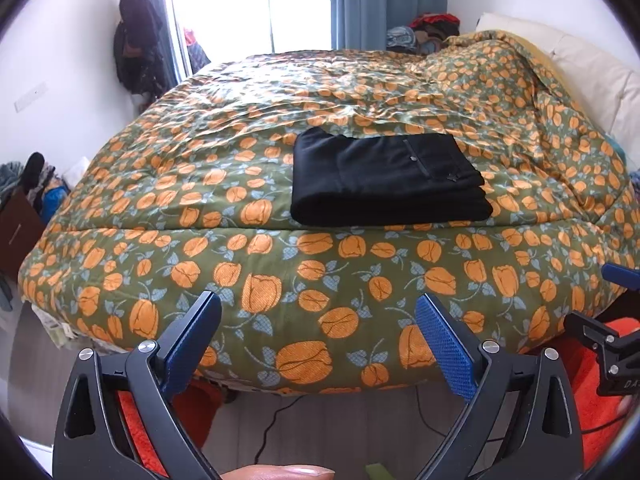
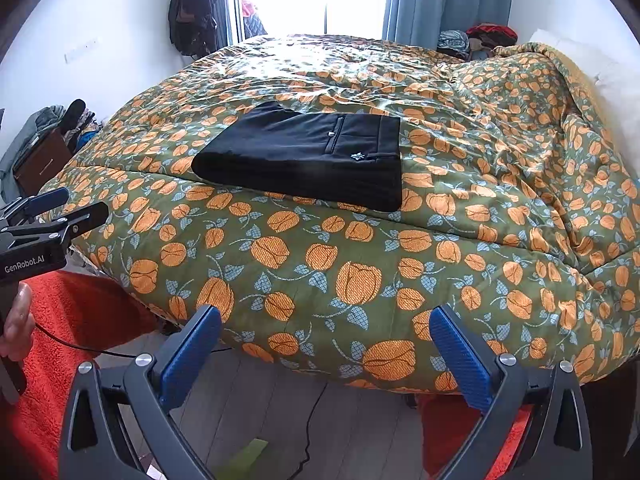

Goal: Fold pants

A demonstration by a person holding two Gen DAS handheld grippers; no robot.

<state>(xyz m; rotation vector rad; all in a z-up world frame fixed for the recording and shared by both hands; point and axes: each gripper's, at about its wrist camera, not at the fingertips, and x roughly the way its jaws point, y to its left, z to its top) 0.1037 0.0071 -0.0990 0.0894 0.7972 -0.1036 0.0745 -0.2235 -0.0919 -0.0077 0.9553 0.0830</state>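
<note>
Black pants (image 1: pixel 384 178) lie folded into a flat rectangle on the bed, near its front edge; they also show in the right wrist view (image 2: pixel 308 156), back pocket and small logo facing up. My left gripper (image 1: pixel 318 304) is open and empty, held off the bed in front of its edge. My right gripper (image 2: pixel 326 318) is open and empty, also short of the bed. The left gripper shows at the left edge of the right wrist view (image 2: pixel 76 208). Part of the right gripper shows at the right edge of the left wrist view (image 1: pixel 600 320).
The bed carries a green quilt with orange flowers (image 1: pixel 280 280), bunched up at the right (image 2: pixel 540 120). A white pillow (image 1: pixel 592 68) lies at the far right. Clothes hang on the left wall (image 1: pixel 136 36). Cables run over the grey floor (image 2: pixel 308 432).
</note>
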